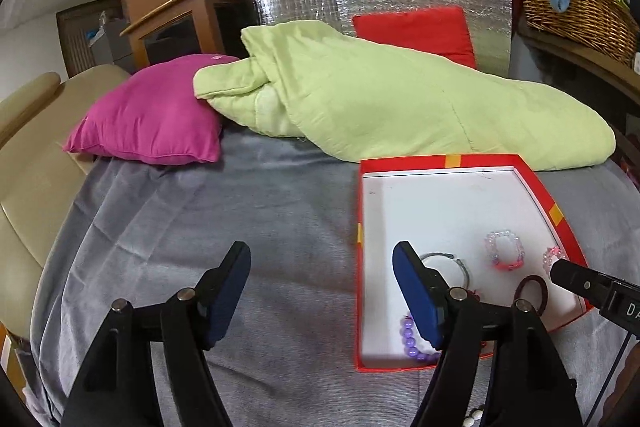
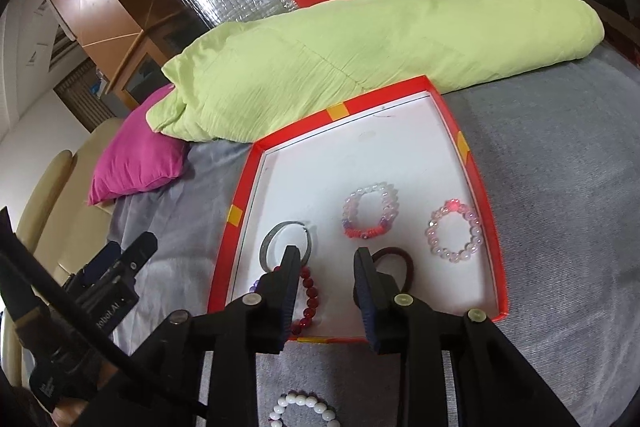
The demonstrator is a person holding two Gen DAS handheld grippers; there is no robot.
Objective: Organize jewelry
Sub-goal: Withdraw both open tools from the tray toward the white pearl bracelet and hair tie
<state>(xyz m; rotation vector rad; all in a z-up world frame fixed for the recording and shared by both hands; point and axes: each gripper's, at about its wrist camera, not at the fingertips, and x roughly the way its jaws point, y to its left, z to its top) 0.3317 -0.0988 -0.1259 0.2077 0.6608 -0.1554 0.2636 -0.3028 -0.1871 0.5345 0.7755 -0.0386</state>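
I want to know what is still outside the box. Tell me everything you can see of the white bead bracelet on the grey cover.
The white bead bracelet is a loop of round, glossy, opaque white beads, looking like plastic or glass. It lies flat on the grey bed cover, outside the red cardboard box and just short of its near wall. Its lower part runs out of frame. It sits below the right gripper, whose open jaws hold nothing; nothing but the cover touches it.

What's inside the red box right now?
In the red box: silver bangle, two pink bead bracelets, dark hair tie, red beads, purple beads. The right gripper covers the near edge.
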